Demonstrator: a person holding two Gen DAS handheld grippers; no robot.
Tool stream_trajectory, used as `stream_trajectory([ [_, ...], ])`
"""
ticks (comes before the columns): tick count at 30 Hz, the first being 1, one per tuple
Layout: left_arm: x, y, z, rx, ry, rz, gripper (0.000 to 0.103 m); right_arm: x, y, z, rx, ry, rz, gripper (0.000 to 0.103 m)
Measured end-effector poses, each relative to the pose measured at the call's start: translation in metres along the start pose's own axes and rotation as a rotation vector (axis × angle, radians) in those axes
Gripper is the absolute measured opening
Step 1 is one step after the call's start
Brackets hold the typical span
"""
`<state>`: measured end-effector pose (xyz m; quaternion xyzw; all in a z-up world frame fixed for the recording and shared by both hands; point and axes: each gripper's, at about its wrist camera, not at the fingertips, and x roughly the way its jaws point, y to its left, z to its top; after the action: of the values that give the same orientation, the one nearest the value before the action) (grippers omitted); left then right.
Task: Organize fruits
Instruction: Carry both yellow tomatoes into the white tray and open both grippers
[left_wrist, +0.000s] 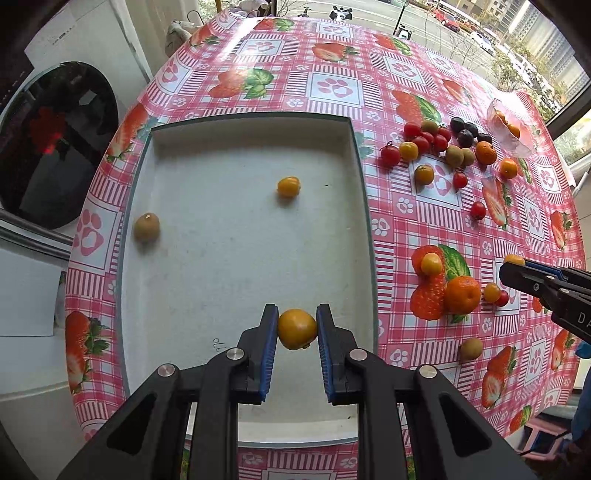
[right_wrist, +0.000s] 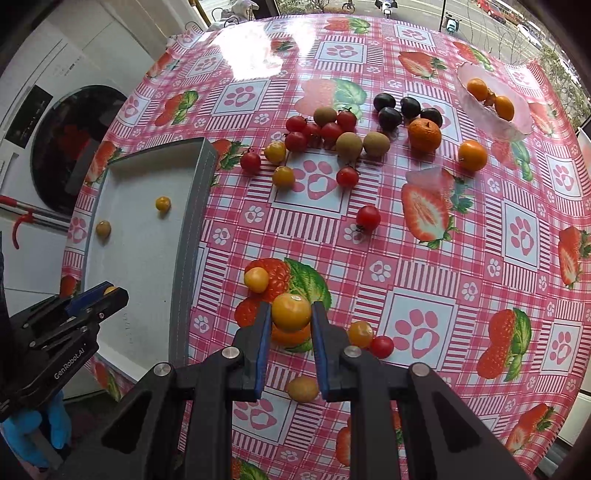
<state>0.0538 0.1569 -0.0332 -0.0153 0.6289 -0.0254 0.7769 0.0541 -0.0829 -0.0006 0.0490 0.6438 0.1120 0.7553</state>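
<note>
A: What covers the table (right_wrist: 424, 266)?
B: A glossy pink checked cloth with strawberries and paw prints; daylight glares near its far edge.
A: And around it?
B: A window (left_wrist: 535, 44) onto a street beyond the far edge, a white appliance with a dark round door (left_wrist: 55, 147) off the left edge.

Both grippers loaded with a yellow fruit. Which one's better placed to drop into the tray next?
Left. The left gripper already holds its yellow fruit over the grey tray. The right gripper holds its own yellow fruit above the tablecloth, outside the tray.
</note>
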Motion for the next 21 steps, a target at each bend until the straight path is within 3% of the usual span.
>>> stream_trajectory([
  [21, 0.023, 0.078, -0.009, -0.072, 0.024, 0.078, 0.022, 0.046, 0.127, 0.019, -0.211, 0.073, 0.065, 0.023],
])
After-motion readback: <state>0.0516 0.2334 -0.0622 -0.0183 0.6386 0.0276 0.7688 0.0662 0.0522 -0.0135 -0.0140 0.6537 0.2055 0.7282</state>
